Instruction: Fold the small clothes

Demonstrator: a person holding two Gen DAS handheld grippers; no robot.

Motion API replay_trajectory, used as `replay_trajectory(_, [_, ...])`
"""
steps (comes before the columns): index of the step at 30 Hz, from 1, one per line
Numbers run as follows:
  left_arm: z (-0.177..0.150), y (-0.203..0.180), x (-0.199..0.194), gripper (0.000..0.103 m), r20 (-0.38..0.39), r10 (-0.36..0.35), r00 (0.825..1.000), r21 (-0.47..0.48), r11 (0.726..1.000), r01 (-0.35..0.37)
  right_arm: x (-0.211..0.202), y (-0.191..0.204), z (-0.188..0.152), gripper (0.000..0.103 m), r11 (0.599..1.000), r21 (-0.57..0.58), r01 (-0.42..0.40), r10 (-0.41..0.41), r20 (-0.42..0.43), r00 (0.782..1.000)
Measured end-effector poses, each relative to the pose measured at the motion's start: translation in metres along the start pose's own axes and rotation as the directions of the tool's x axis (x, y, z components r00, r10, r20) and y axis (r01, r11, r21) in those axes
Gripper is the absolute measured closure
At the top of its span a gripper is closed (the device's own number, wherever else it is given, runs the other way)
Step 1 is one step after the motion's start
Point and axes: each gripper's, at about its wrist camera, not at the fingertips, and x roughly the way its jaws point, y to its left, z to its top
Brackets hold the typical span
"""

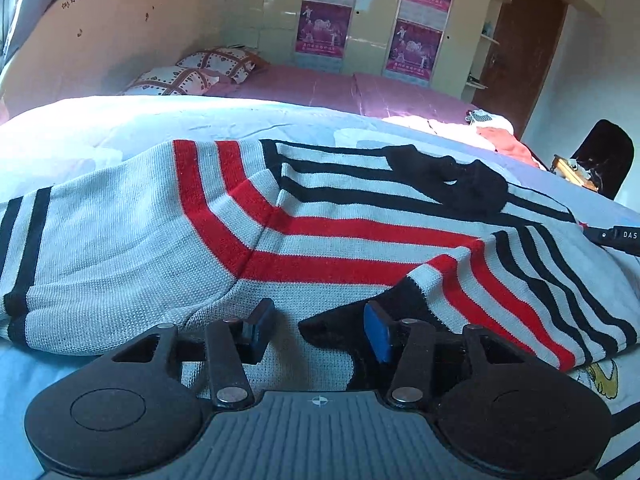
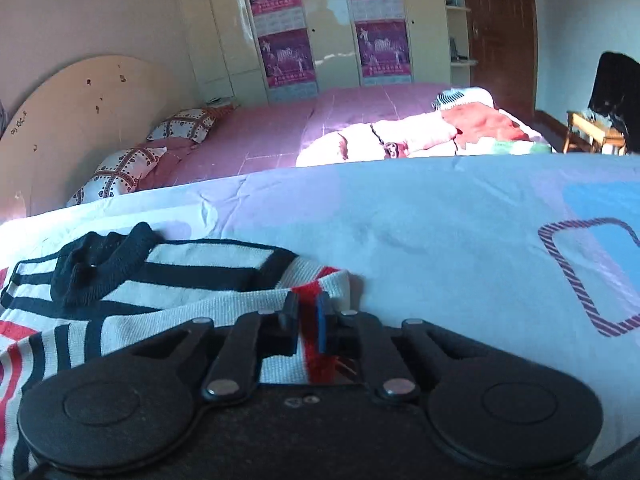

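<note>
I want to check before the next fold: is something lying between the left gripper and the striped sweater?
Nothing visible does. The left gripper sits right over the striped sweater with open jaws; only a folded black cuff of the same sweater lies between them.

A pale blue sheet (image 2: 440, 216) with a striped square print (image 2: 584, 276) covers the near bed. Beyond it lies a pink bedspread (image 2: 280, 132) with two patterned pillows (image 2: 120, 174) by a curved headboard (image 2: 80, 108). Pink posters (image 2: 286, 58) hang on a cream wardrobe (image 2: 224, 28), beside a brown door (image 2: 500, 28). Crumpled clothes (image 2: 440, 128) sit on the pink bed; a dark chair (image 2: 612, 92) stands at the right.
</note>
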Motion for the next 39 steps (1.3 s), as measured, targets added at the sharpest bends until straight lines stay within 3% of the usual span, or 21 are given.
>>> replay_trajectory(2, [0.004, 0.001, -0.005, 0.053, -0.013, 0.007, 1.0, -0.018, 1.0, -0.007, -0.022, 0.01, 0.001, 0.089, 0.997, -0.035, 0.07, -0.069, 0.028, 0.997])
replay_trajectory(5, [0.002, -0.001, -0.022, 0.053, 0.035, -0.032, 0.999, -0.052, 0.998, 0.034, -0.074, 0.024, -0.016, 0.084, 0.996, -0.084, -0.009, 0.018, 0.107, 0.994])
replay_trajectory(9, [-0.012, -0.016, -0.013, 0.053, -0.018, -0.001, 1.0, 0.045, 0.999, 0.002, -0.111, 0.046, -0.057, 0.088, 0.982, -0.17, -0.083, 0.092, 0.051, 0.994])
replay_trajectory(11, [-0.015, -0.019, -0.011, 0.047, 0.018, 0.02, 1.0, 0.082, 0.996, -0.021, -0.102, 0.057, -0.079, 0.088, 0.972, -0.233, -0.037, 0.032, -0.027, 0.999])
replay_trajectory(14, [-0.009, -0.004, -0.019, 0.047, 0.024, -0.007, 1.0, -0.013, 1.0, 0.007, -0.109, 0.069, -0.09, 0.083, 0.965, -0.262, 0.018, -0.023, -0.014, 1.0])
replay_trajectory(18, [-0.022, 0.049, -0.05, 0.043, 0.082, -0.007, 0.997, -0.17, 0.985, 0.021, -0.143, 0.071, -0.09, 0.079, 0.988, -0.152, -0.02, 0.028, 0.053, 0.998])
replay_trajectory(22, [-0.047, 0.123, -0.085, 0.041, 0.127, 0.072, 0.989, -0.317, 0.948, -0.029, -0.162, 0.074, -0.105, 0.079, 0.996, -0.09, -0.008, 0.011, 0.037, 0.999])
replay_trajectory(25, [-0.064, 0.184, -0.102, 0.042, 0.135, 0.15, 0.979, -0.466, 0.882, -0.071, -0.171, 0.078, -0.114, 0.076, 0.999, -0.032, 0.004, -0.003, 0.017, 1.0])
replay_trajectory(27, [-0.073, 0.23, -0.11, 0.042, 0.151, 0.19, 0.97, -0.596, 0.801, -0.064, -0.174, 0.087, -0.12, 0.076, 1.0, 0.0, 0.014, -0.014, -0.001, 1.0])
replay_trajectory(30, [-0.083, 0.281, -0.112, 0.042, 0.191, 0.197, 0.962, -0.726, 0.688, 0.003, -0.176, 0.106, -0.123, 0.076, 1.0, 0.015, 0.014, -0.014, -0.005, 1.0])
replay_trajectory(37, [-0.086, 0.345, -0.087, 0.042, 0.288, 0.162, 0.944, -0.806, 0.574, 0.148, -0.175, 0.154, -0.112, 0.076, 1.0, 0.028, 0.012, -0.013, 0.018, 1.0])
replay_trajectory(39, [-0.084, 0.355, -0.079, 0.043, 0.312, 0.153, 0.938, -0.809, 0.56, 0.178, -0.176, 0.162, -0.108, 0.076, 0.999, 0.033, 0.02, -0.021, 0.024, 0.999])
